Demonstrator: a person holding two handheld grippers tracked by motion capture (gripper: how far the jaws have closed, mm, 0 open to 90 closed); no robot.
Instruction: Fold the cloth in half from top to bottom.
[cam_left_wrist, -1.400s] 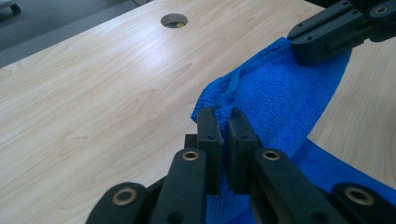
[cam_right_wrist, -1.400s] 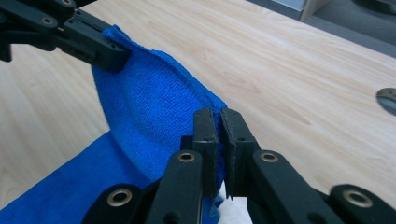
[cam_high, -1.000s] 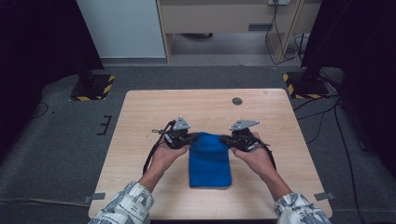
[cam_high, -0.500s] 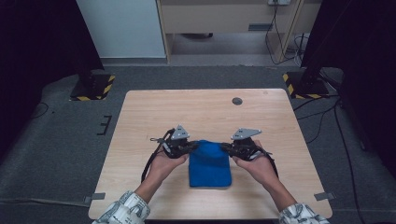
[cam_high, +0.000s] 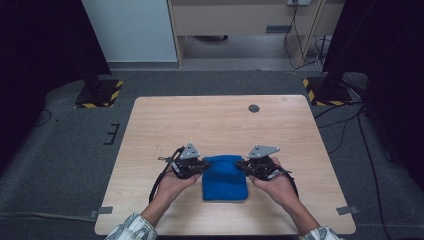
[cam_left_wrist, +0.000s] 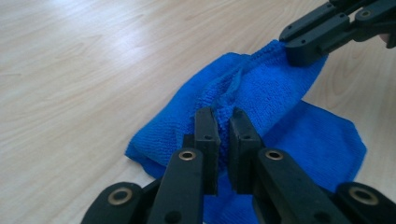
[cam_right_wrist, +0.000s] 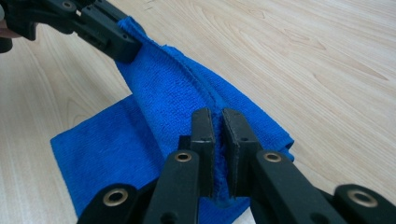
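Note:
A blue cloth lies near the front middle of the wooden table, its far edge lifted and folded toward me. My left gripper is shut on the cloth's far left corner, and my right gripper is shut on its far right corner. In the left gripper view the jaws pinch a ridge of the blue cloth, with the right gripper clamped on the far corner. In the right gripper view the jaws hold the blue cloth, and the left gripper grips the other corner.
A small dark round disc sits at the table's far right. The table's front edge runs just below the cloth. Dark stands with yellow-black striped bases sit on the floor beyond the table's far corners.
Both grippers have drawn the cloth's far edge toward me, so the cloth now looks shorter and folded over itself.

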